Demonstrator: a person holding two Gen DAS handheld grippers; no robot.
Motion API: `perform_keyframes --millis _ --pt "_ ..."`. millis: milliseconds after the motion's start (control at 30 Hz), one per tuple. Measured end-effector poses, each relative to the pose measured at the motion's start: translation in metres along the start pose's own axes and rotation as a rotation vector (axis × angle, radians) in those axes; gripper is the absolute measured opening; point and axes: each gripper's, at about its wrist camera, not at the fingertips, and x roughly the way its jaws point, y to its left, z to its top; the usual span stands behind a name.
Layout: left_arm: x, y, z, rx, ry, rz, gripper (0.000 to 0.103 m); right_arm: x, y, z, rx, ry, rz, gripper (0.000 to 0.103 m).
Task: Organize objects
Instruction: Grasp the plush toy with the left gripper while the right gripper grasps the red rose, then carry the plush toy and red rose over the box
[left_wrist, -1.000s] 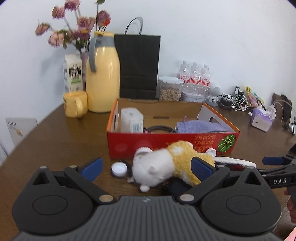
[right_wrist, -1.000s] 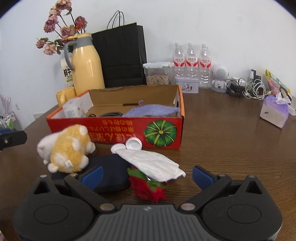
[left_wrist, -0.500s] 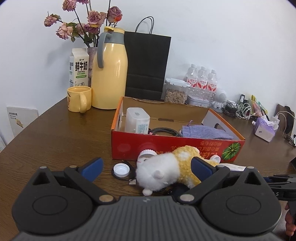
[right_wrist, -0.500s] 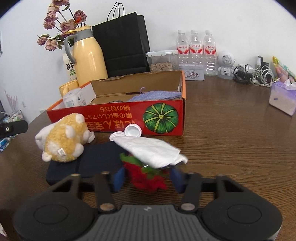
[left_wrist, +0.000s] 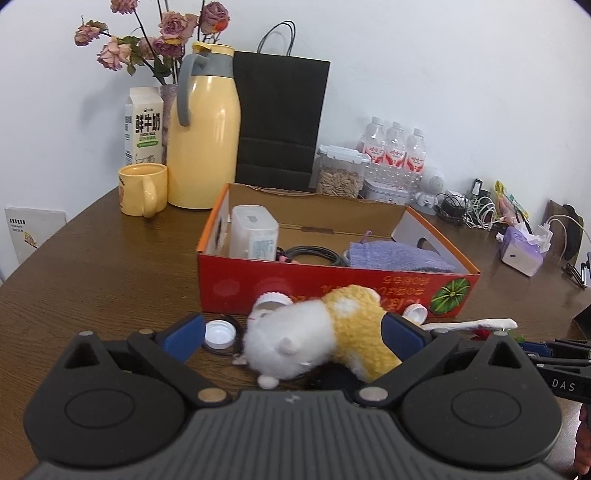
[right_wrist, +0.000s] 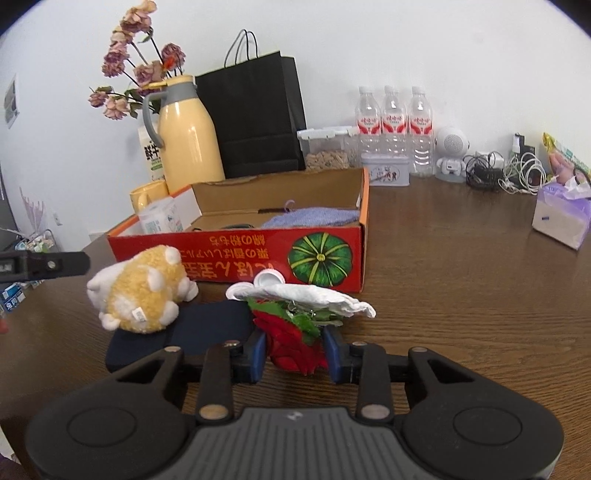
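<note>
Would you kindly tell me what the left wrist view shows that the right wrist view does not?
Only the left wrist view shows the open left claw around the plush toy and a white cap beside it. Only the right wrist view shows the right claw shut on the red rose. Both show the red box and yellow thermos.

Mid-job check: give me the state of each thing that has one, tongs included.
Right tongs: shut on red rose.
Left tongs: open around plush toy.
Red box: open-topped, partly filled.
Bottle cap: loose on table, inside up.
Yellow jug: lidded.
Water bottles: capped.
</note>
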Motion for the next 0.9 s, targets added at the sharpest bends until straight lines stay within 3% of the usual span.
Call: perform_keyframes --millis 300,533,900 --pt "0.007 -0.031 -0.001 -0.006 0.035 -0.030 0.103 -0.034 0.005 0.011 -0.015 -0.101 0.066 0.031" --pt "0.018 -0.055 -0.004 -0.079 0.072 0.028 0.101 -0.031 0.005 0.023 -0.033 -0.132 0.067 0.031" --pt "0.039 -0.073 -0.013 -0.177 0.140 0.128 0.072 -0.003 0.001 0.022 -0.021 -0.092 0.062 0.031"
